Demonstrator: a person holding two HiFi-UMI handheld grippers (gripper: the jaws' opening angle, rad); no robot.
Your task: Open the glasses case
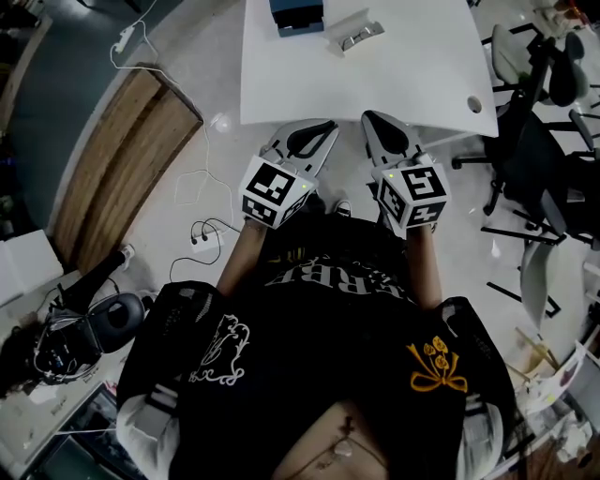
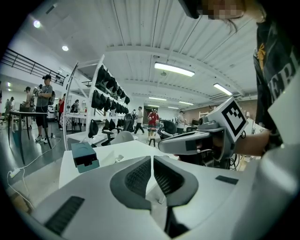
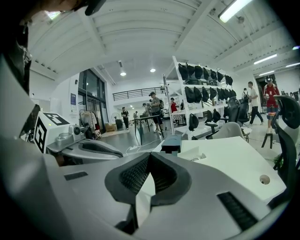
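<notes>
I hold both tools side by side at the near edge of the white worktop, pointing slightly down toward it. My left tool has its jaws pressed together with nothing between them, as the left gripper view shows. My right tool is likewise closed and empty. The teal, boxy glasses case sits at the far edge of the worktop, well apart from both tools and untouched; it shows ahead of my left jaws and beyond my right ones. Just beside it to the right lies a small white item with a shiny part, which I cannot identify.
</notes>
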